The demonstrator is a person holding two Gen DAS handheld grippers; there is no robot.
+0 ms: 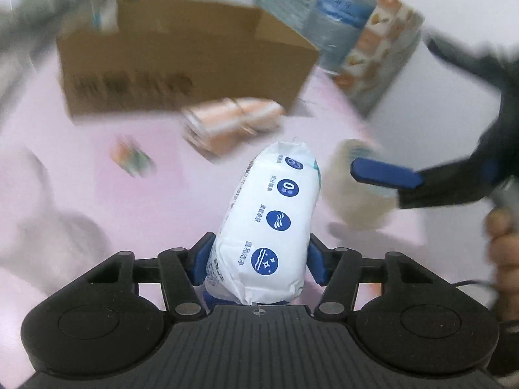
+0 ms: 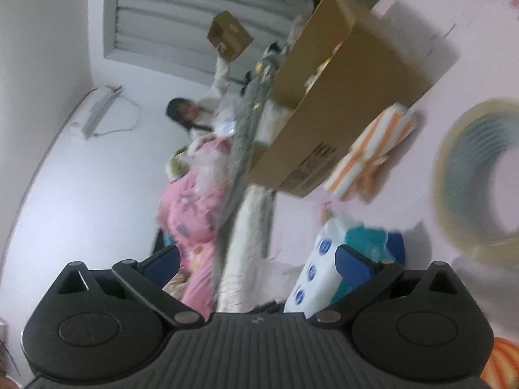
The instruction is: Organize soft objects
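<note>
Left wrist view: the left claw (image 1: 259, 256) pinches the white wipes pack (image 1: 269, 220) by its near end, the pack's long axis running straight out along the fingers toward the cardboard box (image 1: 181, 52) beyond on the pink tabletop (image 1: 81, 178). The right claw (image 2: 259, 259) stands spread and empty. I judge the left hand nearer the box, so the pack need only travel forward and drop in lengthwise

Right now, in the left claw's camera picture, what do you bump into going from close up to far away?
The left claw, then the white wipes pack it squeezes, then the orange striped packet on the pink surface, then the big cardboard box, and farthest back the blue-wrapped bundle.
</note>
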